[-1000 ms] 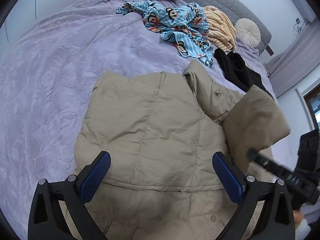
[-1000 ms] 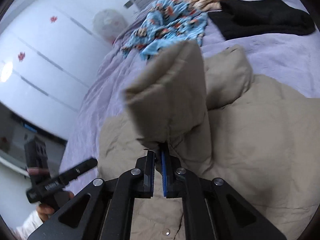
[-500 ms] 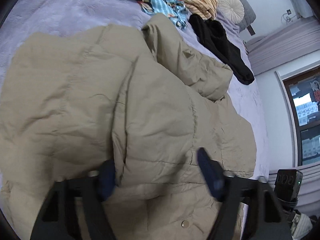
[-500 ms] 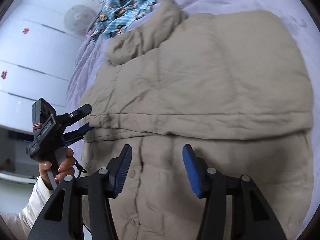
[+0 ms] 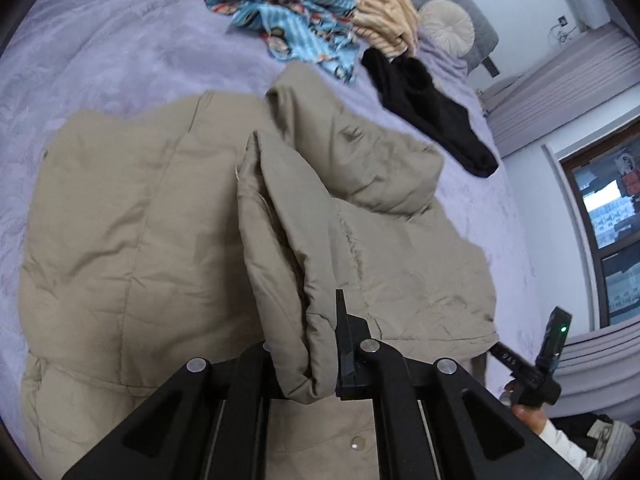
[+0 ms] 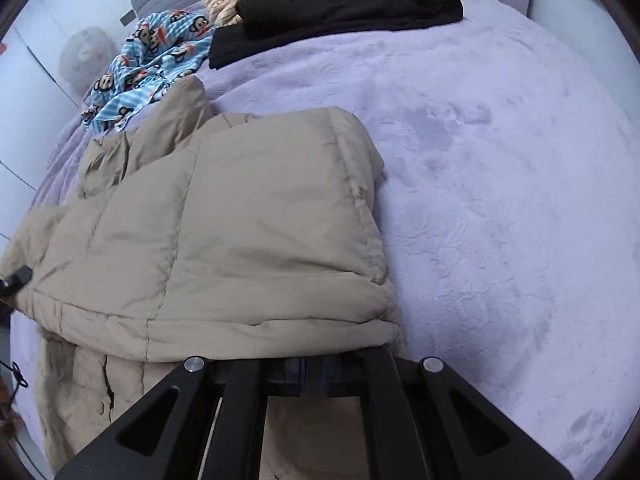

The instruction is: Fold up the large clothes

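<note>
A: Where's the jacket [image 5: 168,248]?

B: Tan puffer, on the purple bed [image 5: 100,64], filling the centre and lower half of both wrist views. One side panel is already folded over the middle; in the right wrist view that folded slab sits centre-left with its edge running along the lower centre.

A: Claws?

B: Left claw [image 5: 316,360], bottom centre of its view, has just been closing and is now clenched on a thick ridge of jacket fabric that stands up between the jaws. Right claw [image 6: 312,372], bottom centre of its own view, has also just been closing. Jaws are together right under the folded edge, and I'd say they're pinching that edge, though the fabric hides the tips.

A: Progress?

B: My read is early to middle. One side is in, a sleeve [image 5: 360,160] lies bunched at upper centre of the left view, and the hem end with a snap button [image 5: 357,443] is still flat at the bottom. The other side, the bottom-up fold and the tidying look undone.

A: Other clothes?

B: A blue cartoon-print piece [image 5: 288,12], a cream striped one [image 5: 380,12] and a black one [image 5: 432,108] are piled upper centre to upper right, unfolded, near a round cushion [image 5: 448,26].

A: Any writing?

B: Small white characters on the other handle at lower right of the left view, too blurred to read. Nothing legible on the jacket.
</note>
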The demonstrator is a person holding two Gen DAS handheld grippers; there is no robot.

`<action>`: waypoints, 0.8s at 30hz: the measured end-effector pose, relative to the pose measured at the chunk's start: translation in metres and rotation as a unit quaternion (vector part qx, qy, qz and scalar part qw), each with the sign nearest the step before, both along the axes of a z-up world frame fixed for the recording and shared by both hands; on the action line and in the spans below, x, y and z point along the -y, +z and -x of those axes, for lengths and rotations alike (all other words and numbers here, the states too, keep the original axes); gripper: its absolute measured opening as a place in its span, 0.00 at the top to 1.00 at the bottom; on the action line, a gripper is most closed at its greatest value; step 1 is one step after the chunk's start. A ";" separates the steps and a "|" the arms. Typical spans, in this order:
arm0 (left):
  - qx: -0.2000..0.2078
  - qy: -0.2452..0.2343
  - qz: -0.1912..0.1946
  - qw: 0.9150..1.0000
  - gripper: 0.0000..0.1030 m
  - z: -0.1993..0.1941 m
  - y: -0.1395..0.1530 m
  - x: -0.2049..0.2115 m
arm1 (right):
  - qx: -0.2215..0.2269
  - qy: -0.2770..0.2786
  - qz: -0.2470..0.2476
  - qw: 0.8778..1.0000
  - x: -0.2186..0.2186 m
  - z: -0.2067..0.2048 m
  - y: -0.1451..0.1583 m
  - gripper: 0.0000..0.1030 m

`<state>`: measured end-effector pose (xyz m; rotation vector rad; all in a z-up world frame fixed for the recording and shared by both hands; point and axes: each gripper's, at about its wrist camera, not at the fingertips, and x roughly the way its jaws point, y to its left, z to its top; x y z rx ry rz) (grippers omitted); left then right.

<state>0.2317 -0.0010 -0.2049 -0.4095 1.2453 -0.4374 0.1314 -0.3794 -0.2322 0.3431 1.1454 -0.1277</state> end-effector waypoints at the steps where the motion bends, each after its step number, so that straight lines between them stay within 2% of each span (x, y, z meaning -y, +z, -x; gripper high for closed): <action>1: -0.008 -0.006 -0.024 1.000 0.91 0.000 -0.015 0.003 | -0.004 0.006 0.007 1.000 -0.002 -0.001 -0.006 0.98; 2: -0.014 -0.011 -0.041 0.999 0.90 -0.001 -0.027 0.007 | -0.005 0.011 0.015 1.000 -0.004 -0.002 -0.010 0.98; 4: -0.021 -0.003 -0.043 0.999 0.90 -0.002 -0.037 0.006 | -0.005 0.012 0.021 1.000 -0.007 -0.003 -0.013 0.98; 6: -0.020 0.010 -0.046 0.999 0.88 -0.001 -0.030 0.001 | -0.003 0.009 0.016 1.000 -0.006 -0.004 -0.014 0.98; 9: -0.003 0.017 -0.090 0.996 0.77 0.003 -0.013 -0.010 | -0.003 0.008 0.012 1.000 -0.004 -0.004 -0.015 0.98; 11: 0.011 0.024 -0.127 0.992 0.77 0.006 -0.002 -0.022 | -0.004 0.007 0.010 1.000 -0.006 -0.004 -0.015 0.98; 14: 0.024 0.031 -0.160 0.986 0.77 0.007 0.012 -0.037 | -0.014 0.013 -0.004 1.000 -0.005 -0.002 -0.010 0.95; 17: 0.038 0.035 -0.161 0.986 0.77 0.011 0.024 -0.050 | -0.036 0.031 -0.029 0.998 -0.009 0.006 0.003 0.92; 20: 0.050 0.030 -0.150 0.987 0.77 0.012 0.035 -0.047 | -0.064 0.077 -0.066 0.993 -0.022 0.025 0.015 0.92; 22: 0.057 0.021 -0.138 0.989 0.77 0.007 0.039 -0.034 | -0.053 0.117 -0.093 0.987 -0.035 0.037 0.030 0.92; 24: 0.064 0.012 -0.131 0.989 0.77 0.000 0.039 -0.017 | -0.015 0.133 -0.097 0.986 -0.041 0.039 0.050 0.92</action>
